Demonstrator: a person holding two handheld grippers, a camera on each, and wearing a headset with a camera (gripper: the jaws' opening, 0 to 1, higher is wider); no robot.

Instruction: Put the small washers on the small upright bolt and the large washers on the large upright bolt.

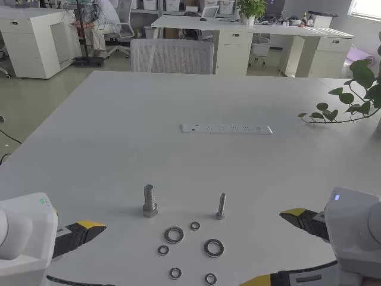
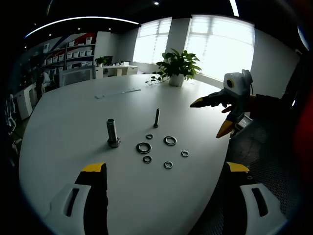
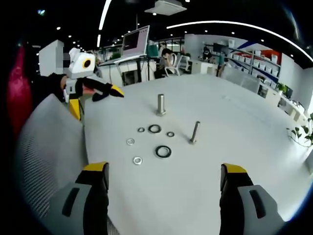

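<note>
Item: washer sorting, first pick not yet made. All places are given from the large bolt (image 1: 150, 201), which stands upright on its head on the white table (image 1: 119, 137).

- Small bolt (image 1: 221, 206): upright, to the right of the large bolt and well apart from it. Both shanks are bare.
- Large washers, two: one (image 1: 174, 234) just in front of the large bolt on the person's side, the other (image 1: 214, 247) further right and nearer the person.
- Small washers, four: one (image 1: 195, 225) right of the large bolt, toward the small one; one (image 1: 163, 249) in front of the large bolt; two more (image 1: 175, 273) (image 1: 210, 278) nearest the table edge.
- Left gripper (image 2: 165, 167): jaws spread, holding nothing, low and left of the large bolt.
- Right gripper (image 3: 164, 168): jaws spread wide, empty, far right of the large bolt.
- Power strip (image 1: 226, 128): lying flat well beyond the large bolt.

Containers: the washers lie loose on the tabletop (no tray or dish for them). A white pot (image 2: 176, 80) far beyond the large bolt holds a leafy plant (image 2: 180, 62).

Next move, as I judge it: bring one gripper down on a washer, nip it by the rim since it lies flat, then carry it over the matching bolt and drop it centred.
</note>
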